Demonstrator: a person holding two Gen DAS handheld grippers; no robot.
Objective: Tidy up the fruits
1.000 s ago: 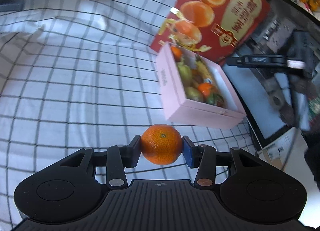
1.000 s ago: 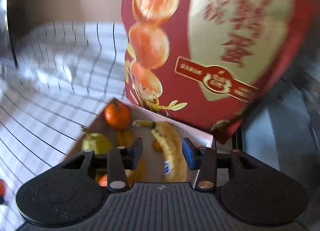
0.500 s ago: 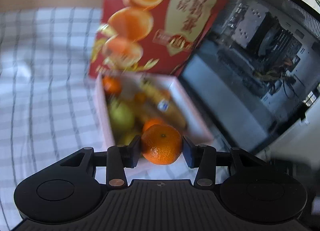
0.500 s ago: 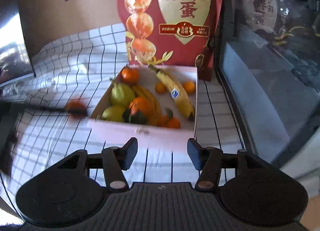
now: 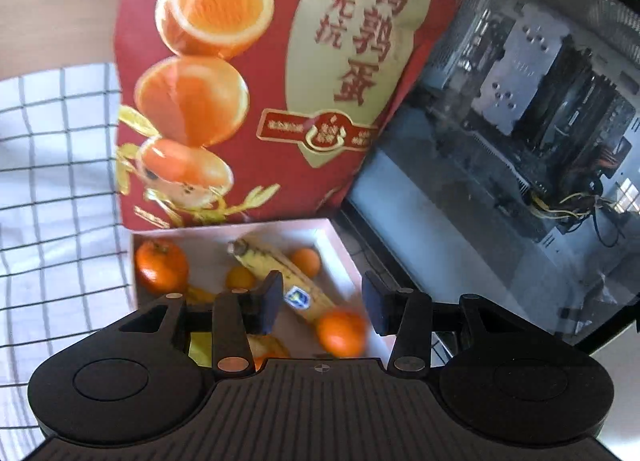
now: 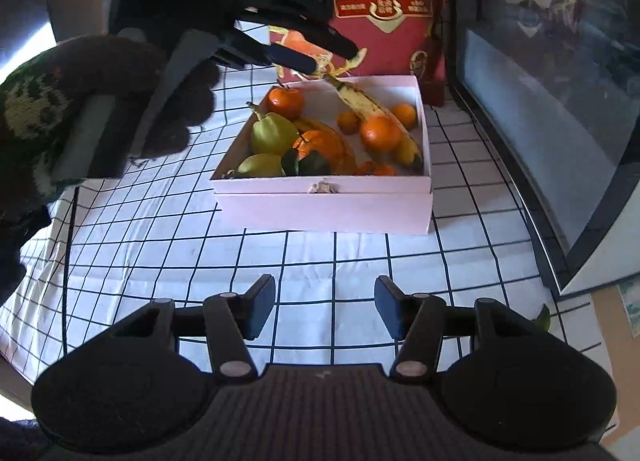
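Observation:
A pink box (image 5: 340,245) (image 6: 324,207) holds a banana (image 5: 280,273) (image 6: 360,101), green pears (image 6: 274,133) and several mandarins. My left gripper (image 5: 320,297) (image 6: 324,55) hangs open over the box's far end. Nothing sits between its pads. A blurred mandarin (image 5: 342,331) (image 6: 381,133) lies just below it, resting against the banana. My right gripper (image 6: 325,309) is open and empty above the checked cloth (image 6: 160,241), in front of the box's near wall.
A tall red bag (image 5: 280,81) (image 6: 384,1) printed with egg halves stands right behind the box. A glass-sided computer case (image 5: 520,141) (image 6: 540,81) borders the right side. A gloved hand (image 6: 100,101) holds the left gripper at upper left.
The left gripper carried the mandarin over the box and let it go; the fruit now lies inside. The right gripper backed away from the box and its fingers spread wider.

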